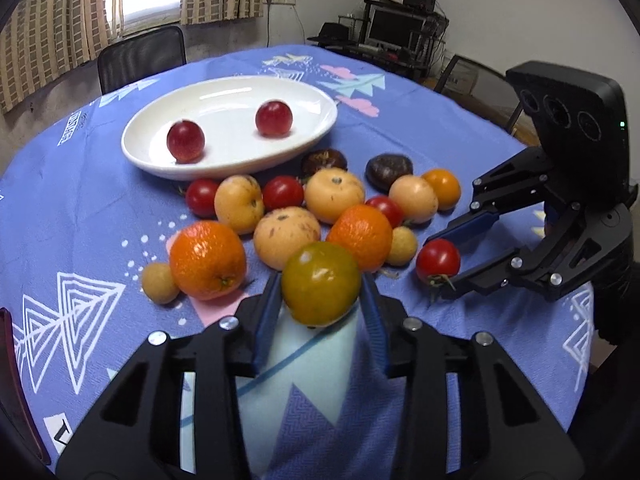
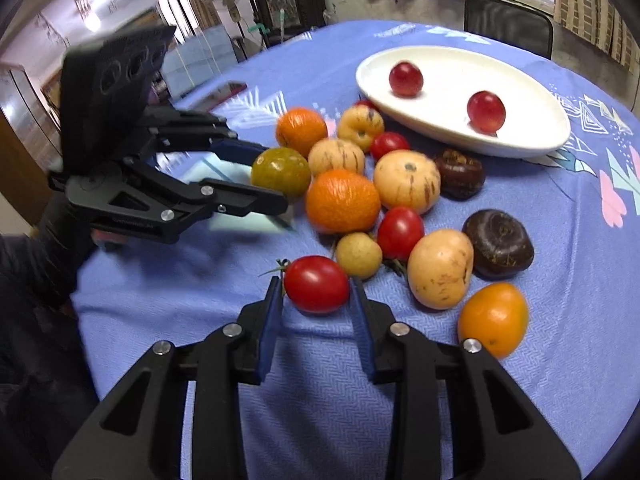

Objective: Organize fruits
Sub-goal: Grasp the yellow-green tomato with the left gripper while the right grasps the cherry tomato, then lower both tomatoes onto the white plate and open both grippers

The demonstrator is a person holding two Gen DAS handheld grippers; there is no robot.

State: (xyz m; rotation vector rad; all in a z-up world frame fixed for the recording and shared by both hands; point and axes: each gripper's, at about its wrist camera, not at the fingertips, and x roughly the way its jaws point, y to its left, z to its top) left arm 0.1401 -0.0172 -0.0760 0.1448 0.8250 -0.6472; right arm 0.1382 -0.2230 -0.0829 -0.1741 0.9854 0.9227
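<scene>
A white oval plate at the far side of the table holds two red round fruits. In front of it lies a cluster of loose fruit. My left gripper is shut on a green-yellow tomato at the cluster's near edge, seemingly just off the cloth. My right gripper is closed around a red tomato that rests on the cloth, with both pads touching its sides.
The cluster has two oranges, several pale yellow fruits, small red tomatoes, two dark brown chestnut-like fruits and an orange tomato. A black chair stands behind the round blue-clothed table.
</scene>
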